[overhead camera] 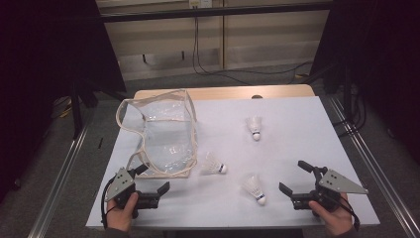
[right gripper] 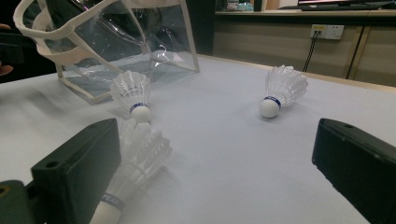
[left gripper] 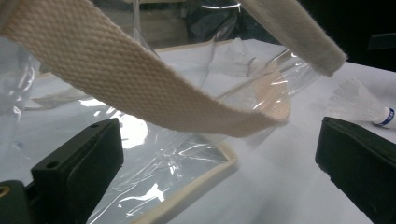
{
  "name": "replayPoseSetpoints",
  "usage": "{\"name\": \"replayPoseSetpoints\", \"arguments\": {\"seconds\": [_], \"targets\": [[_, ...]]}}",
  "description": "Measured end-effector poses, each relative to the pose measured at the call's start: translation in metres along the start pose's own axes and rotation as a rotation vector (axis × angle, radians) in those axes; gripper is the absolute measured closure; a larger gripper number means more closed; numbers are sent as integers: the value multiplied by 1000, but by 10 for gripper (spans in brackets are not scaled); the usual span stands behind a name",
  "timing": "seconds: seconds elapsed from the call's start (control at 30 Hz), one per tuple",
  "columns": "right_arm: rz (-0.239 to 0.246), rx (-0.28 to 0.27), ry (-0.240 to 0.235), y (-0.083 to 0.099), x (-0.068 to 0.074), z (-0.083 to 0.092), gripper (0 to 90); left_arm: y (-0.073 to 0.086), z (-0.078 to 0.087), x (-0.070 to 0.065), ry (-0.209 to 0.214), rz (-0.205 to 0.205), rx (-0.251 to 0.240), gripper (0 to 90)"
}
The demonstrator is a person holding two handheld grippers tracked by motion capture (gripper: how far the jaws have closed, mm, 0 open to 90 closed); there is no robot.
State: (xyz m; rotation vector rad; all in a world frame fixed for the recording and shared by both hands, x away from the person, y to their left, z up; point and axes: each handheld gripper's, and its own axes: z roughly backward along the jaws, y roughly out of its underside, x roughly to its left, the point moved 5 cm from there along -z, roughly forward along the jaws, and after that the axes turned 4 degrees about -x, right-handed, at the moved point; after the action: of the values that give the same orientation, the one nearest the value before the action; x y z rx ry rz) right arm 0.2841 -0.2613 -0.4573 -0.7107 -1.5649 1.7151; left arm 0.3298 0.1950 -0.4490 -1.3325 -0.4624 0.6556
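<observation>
Bag (overhead camera: 161, 136) lies at the table's left half, clear plastic with cream webbing trim, mouth turned toward the person — likely so shuttles can go in from the near side. Its strap (left gripper: 140, 88) arcs just above and in front of the left gripper (overhead camera: 151, 187), which sits at the bag's near corner with jaws spread wide and nothing between them; judged as lined up to catch the strap or rim and hold the mouth open.

Shuttles — three, all loose on the white table (overhead camera: 297, 114), none in the bag. One (overhead camera: 214, 165) lies just beside the bag's right edge, cork pointing right. One (overhead camera: 254, 189) lies near front centre, cork toward the person. One (overhead camera: 254, 127) sits farther back, well apart from the bag.

Right gripper (overhead camera: 296, 178) rests at the front right, jaws fully apart and empty, pointing left toward the front shuttle (right gripper: 135, 163), which lies just by its left jaw in the right gripper view — probably the first pick.

Counts: one bag, three shuttles, two grippers, two hands on them.
</observation>
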Motion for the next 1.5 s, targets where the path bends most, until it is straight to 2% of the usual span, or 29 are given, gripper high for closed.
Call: {"name": "replayPoseSetpoints", "arguments": {"seconds": [0.1,0.4,0.57,0.67,0.73,1.0,1.07,1.3,1.5], "targets": [[-4,2,-5,0,0,-1,5,0,-2,-4,20,12,0,9],[-2,3,-3,0,-2,-1,8,-1,-4,-9,36,17,1,2],[7,6,-13,0,0,-4,10,1,-7,-20,105,-3,38,17],[8,5,-18,-1,1,-5,10,1,-9,-22,101,-16,42,9],[11,5,-20,-1,1,-5,11,2,-9,-23,107,-4,41,9],[8,7,-22,-1,1,-7,11,2,-8,-21,100,-4,39,11],[10,11,-24,0,1,-7,11,1,-7,-22,103,-11,43,11],[8,1,-27,-3,0,-10,12,2,-10,-31,114,5,43,7],[23,19,-36,0,3,-13,12,3,-14,-35,141,5,55,8]]}}
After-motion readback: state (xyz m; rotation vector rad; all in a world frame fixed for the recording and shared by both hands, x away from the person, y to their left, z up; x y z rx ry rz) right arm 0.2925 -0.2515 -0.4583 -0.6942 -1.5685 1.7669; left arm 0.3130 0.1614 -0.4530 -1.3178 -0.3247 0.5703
